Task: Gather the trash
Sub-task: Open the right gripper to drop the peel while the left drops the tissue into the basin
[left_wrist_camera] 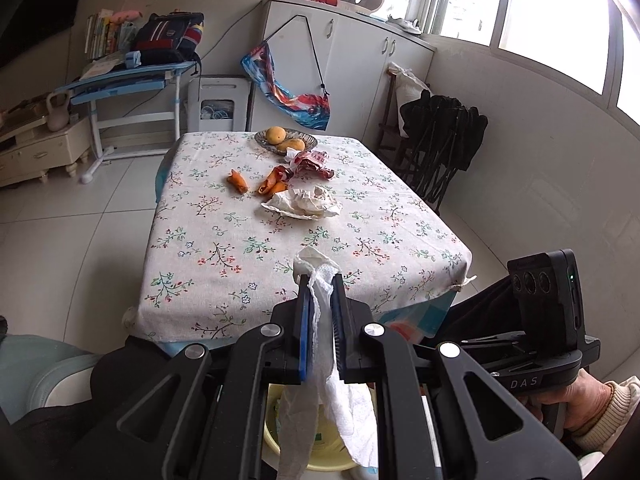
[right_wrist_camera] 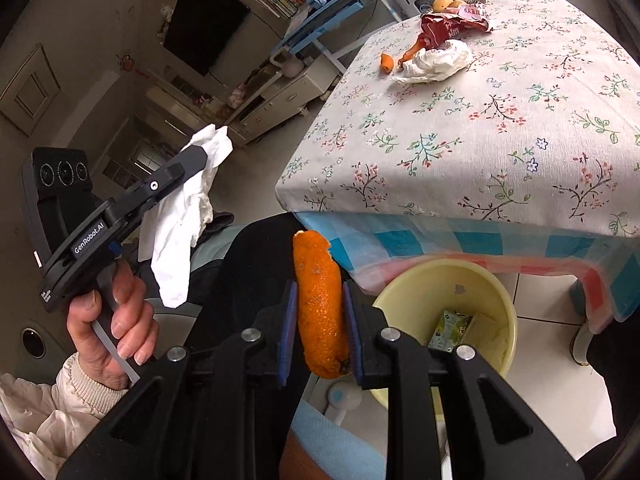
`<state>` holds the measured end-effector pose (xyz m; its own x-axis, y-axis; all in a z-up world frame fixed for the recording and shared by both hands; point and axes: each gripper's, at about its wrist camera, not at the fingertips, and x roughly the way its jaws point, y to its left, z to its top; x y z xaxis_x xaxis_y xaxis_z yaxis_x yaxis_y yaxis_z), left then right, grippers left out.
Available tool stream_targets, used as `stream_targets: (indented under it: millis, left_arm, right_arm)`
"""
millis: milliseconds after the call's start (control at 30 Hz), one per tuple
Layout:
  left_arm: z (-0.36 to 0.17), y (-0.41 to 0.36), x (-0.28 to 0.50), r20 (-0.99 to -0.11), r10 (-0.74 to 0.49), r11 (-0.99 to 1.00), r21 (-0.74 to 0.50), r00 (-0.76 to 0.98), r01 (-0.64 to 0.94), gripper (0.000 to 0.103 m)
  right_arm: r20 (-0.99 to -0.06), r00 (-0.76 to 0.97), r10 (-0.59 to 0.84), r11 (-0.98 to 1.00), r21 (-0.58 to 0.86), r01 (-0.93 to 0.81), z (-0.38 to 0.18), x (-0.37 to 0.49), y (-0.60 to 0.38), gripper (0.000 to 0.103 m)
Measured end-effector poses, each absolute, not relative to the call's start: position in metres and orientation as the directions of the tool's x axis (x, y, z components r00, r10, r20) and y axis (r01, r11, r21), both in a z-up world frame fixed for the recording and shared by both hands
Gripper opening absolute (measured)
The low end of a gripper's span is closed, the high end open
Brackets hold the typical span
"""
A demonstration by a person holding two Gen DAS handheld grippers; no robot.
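My left gripper (left_wrist_camera: 319, 280) is shut on a white paper tissue (left_wrist_camera: 320, 360) that hangs down between the fingers, held off the near table edge above a yellow bin (left_wrist_camera: 312, 462). In the right wrist view the same tissue (right_wrist_camera: 180, 232) hangs from the left gripper at left. My right gripper (right_wrist_camera: 320, 288) is shut on a strip of orange peel (right_wrist_camera: 320, 308), held beside the yellow bin (right_wrist_camera: 420, 280), which holds a green carton (right_wrist_camera: 450, 328). On the table lie more orange peel (left_wrist_camera: 238, 181), a crumpled tissue (left_wrist_camera: 304, 202) and a red wrapper (left_wrist_camera: 312, 162).
The table has a floral cloth (left_wrist_camera: 248, 248). A dish of fruit (left_wrist_camera: 285, 140) stands at its far end. A dark chair with clothes (left_wrist_camera: 436, 140) is at the right, a blue desk (left_wrist_camera: 120, 80) and white cabinet (left_wrist_camera: 352, 60) beyond.
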<state>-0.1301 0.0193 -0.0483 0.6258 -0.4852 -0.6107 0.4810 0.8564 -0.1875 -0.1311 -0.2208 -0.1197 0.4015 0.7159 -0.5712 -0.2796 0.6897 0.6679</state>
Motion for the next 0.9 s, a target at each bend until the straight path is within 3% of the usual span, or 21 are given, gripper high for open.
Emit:
stream_targets:
  millis: [300, 400, 700, 800, 867, 900]
  left_arm:
    - [-0.052, 0.010, -0.136, -0.623, -0.467, 0.856, -0.140, 0.627, 0.498, 0.009]
    - [-0.055, 0.007, -0.135, -0.634, -0.467, 0.853, -0.139, 0.617, 0.503, 0.009]
    - [-0.074, -0.006, -0.134, -0.697, -0.463, 0.834, -0.133, 0.548, 0.535, 0.011]
    - [-0.084, -0.011, -0.132, -0.735, -0.457, 0.823, -0.137, 0.500, 0.551, 0.023]
    - [-0.087, -0.013, -0.135, -0.741, -0.445, 0.825, -0.121, 0.503, 0.552, 0.039]
    - [-0.086, -0.013, -0.135, -0.741, -0.445, 0.824, -0.120, 0.502, 0.553, 0.043]
  right_arm:
    - [-0.624, 0.376, 0.685, 0.726, 0.631, -0.274, -0.125, -0.131, -0.214, 0.028]
    - [-0.634, 0.393, 0.666, 0.742, 0.619, -0.258, -0.126, -0.131, -0.217, 0.052]
    - [-0.598, 0.469, 0.650, 0.739, 0.641, -0.209, -0.121, -0.131, -0.233, 0.058]
    - [-0.581, 0.505, 0.638, 0.737, 0.650, -0.183, -0.119, -0.131, -0.242, 0.061]
    - [-0.569, 0.526, 0.632, 0.732, 0.660, -0.166, -0.117, -0.131, -0.247, 0.061]
    - [-0.563, 0.534, 0.630, 0.730, 0.665, -0.159, -0.116, -0.131, -0.250, 0.061]
